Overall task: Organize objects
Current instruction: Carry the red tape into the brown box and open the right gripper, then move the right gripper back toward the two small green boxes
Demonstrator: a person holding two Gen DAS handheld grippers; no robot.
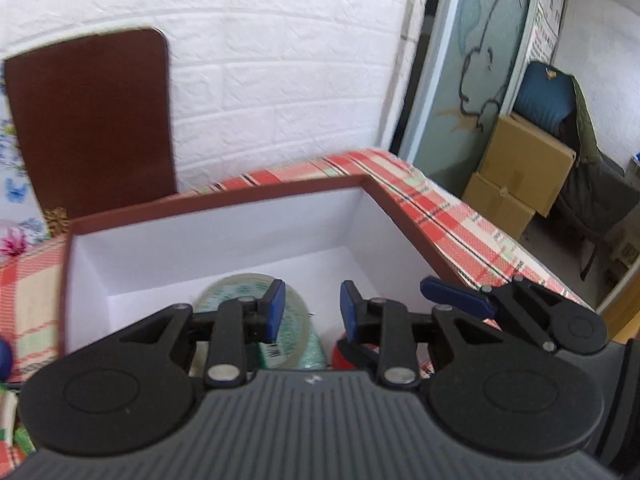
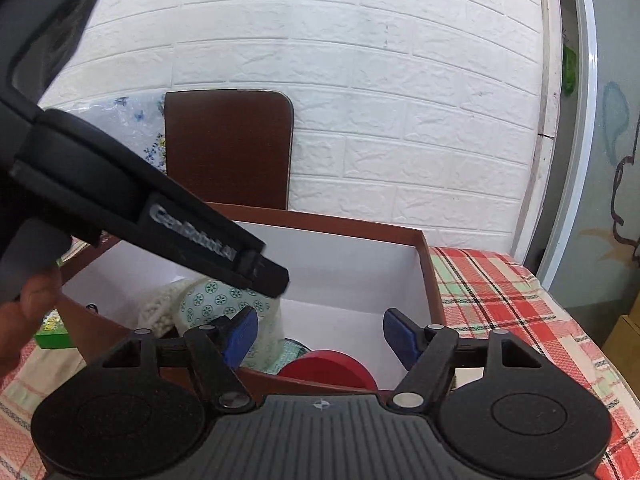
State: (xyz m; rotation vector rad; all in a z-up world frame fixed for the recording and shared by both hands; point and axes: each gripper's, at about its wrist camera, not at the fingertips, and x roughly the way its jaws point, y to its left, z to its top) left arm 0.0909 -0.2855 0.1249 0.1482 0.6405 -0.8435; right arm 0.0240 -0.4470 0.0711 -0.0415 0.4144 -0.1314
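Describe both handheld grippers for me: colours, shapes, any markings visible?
Both match. The left gripper and right gripper each have a grey ribbed body, two round black discs, black linkage arms with silver pivot pins, and blue ribbed pads. A small white emblem sits at each body's front edge. From the right wrist view, the left gripper's side carries raised lettering, too blurred to read fully. No cables or sleeves show.

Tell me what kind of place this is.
Probably a home room or small storeroom, not a lab. A plaid tablecloth covers the table, the wall is white brick-pattern panelling, and cardboard boxes are stacked by a sliding door. An open box sits on the table.
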